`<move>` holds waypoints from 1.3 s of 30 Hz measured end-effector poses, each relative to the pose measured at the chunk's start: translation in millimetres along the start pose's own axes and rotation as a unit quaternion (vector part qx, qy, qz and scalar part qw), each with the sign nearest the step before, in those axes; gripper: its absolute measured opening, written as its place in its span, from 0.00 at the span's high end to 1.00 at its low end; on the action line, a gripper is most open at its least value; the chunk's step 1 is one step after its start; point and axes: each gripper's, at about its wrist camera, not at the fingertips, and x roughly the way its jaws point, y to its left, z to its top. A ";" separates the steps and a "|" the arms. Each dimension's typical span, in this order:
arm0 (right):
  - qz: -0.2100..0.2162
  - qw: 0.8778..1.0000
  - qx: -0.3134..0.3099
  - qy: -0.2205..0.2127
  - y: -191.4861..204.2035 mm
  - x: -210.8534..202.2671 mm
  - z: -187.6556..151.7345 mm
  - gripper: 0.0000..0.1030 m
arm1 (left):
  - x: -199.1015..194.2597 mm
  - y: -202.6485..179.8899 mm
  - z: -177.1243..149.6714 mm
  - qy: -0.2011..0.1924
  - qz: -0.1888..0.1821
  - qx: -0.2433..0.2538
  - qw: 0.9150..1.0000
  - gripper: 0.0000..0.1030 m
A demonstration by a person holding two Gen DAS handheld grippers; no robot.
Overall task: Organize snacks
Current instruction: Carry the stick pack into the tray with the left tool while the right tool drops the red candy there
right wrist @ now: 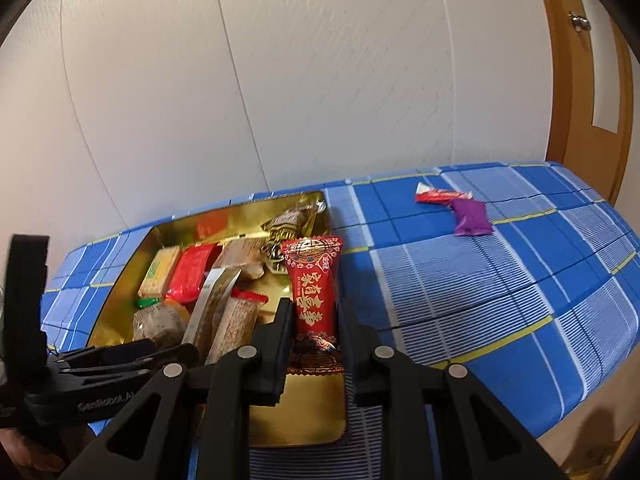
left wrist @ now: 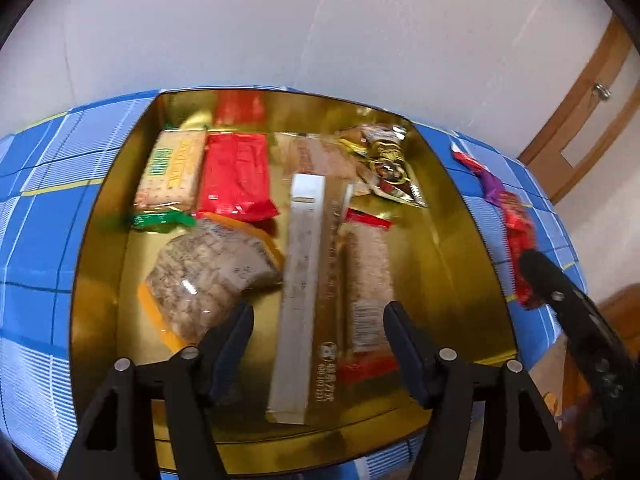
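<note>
A gold tin tray (left wrist: 460, 216) on a blue checked tablecloth holds several snacks: a cracker pack (left wrist: 170, 170), a red pack (left wrist: 236, 176), a long silver box (left wrist: 298, 292) and a clear bag of nuts (left wrist: 204, 276). My left gripper (left wrist: 318, 322) is open and empty above the tray's near side. My right gripper (right wrist: 314, 318) is shut on a red candy packet (right wrist: 314, 292), held upright over the tray's right edge (right wrist: 334, 420). The packet also shows in the left wrist view (left wrist: 520, 240). A red-white wrapper (right wrist: 438, 195) and a purple wrapper (right wrist: 472, 218) lie on the cloth.
A white wall stands behind the table. A wooden door (right wrist: 588, 80) is at the right. The tablecloth (right wrist: 500, 300) stretches right of the tray to the table's edge. The left gripper's body (right wrist: 100, 368) shows at the lower left of the right wrist view.
</note>
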 end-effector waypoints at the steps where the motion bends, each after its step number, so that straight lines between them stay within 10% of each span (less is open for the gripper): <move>1: -0.001 1.000 -0.001 0.003 1.2 1.5 0.0 0.78 | 0.8 -0.7 0.4 0.002 -0.002 0.003 1.000 0.34; 28: -0.014 0.997 -0.015 0.069 18.6 48.3 9.7 0.68 | -10.0 5.1 -1.6 -0.001 -0.013 -0.006 1.000 0.30; 39: -0.019 0.999 0.044 0.018 -19.1 12.7 21.5 0.68 | -12.1 -5.3 -2.8 0.000 -0.013 0.004 1.000 0.29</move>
